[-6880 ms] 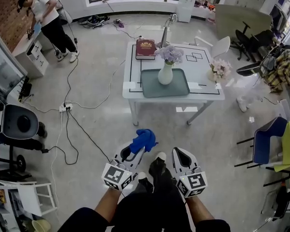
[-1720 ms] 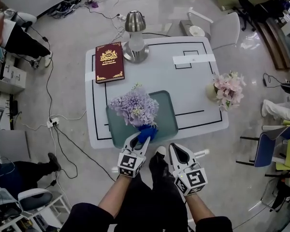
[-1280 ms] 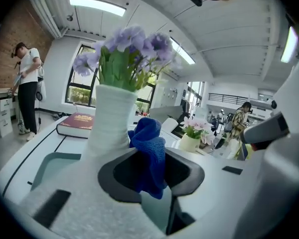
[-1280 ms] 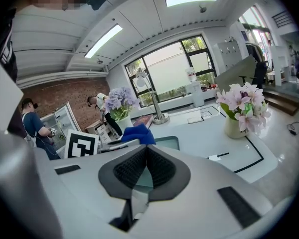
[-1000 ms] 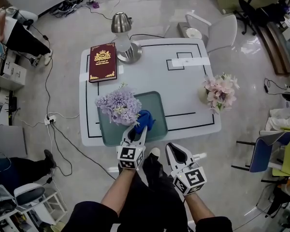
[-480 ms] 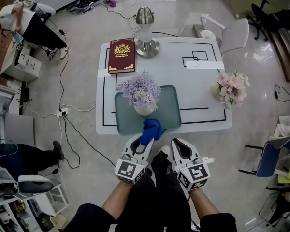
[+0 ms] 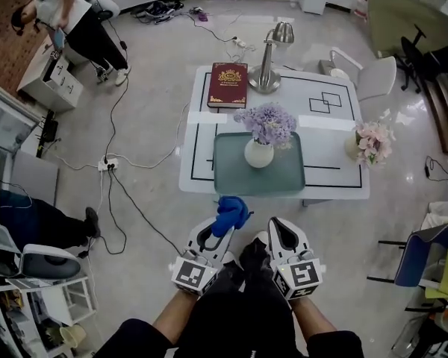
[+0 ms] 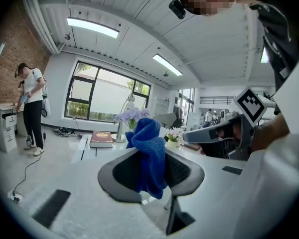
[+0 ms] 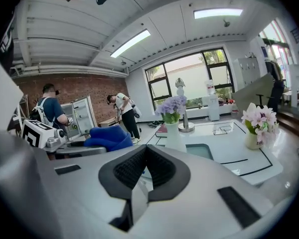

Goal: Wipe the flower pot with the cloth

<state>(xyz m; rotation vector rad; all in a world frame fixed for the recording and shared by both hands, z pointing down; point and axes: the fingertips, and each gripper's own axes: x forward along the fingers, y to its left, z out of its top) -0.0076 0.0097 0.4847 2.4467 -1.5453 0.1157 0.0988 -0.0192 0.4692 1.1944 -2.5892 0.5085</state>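
Our left claw [image 8: 150, 172] is pinching the blue cloth [image 8: 148, 148], and a big puff of cloth sticks out past the tips. Our right claw [image 9: 145, 169] is pressed together with nothing in it. Both claws hang low in front of us, side by side, over the floor.

The flower pot [image 7: 258, 154] is at 12 o'clock from the claws, well apart from them. It sits on the green tray [image 7: 231, 179], near our edge of the white table [image 7: 328, 136]. It stands straight up. Its long line runs up and down, with the mouth on top and the purple flowers [image 7: 267, 120] poking out.

We think the pot could fall over. It looks tall and thin, and the flowers may make the top heavy. If we rub hard from one side and the right claw does not steady it, it may tip or slide on the tray. The cloth could also slip out if the pinch is weak. Some pink flowers [image 7: 373, 142] sit at 3 o'clock from the pot, out of the way.
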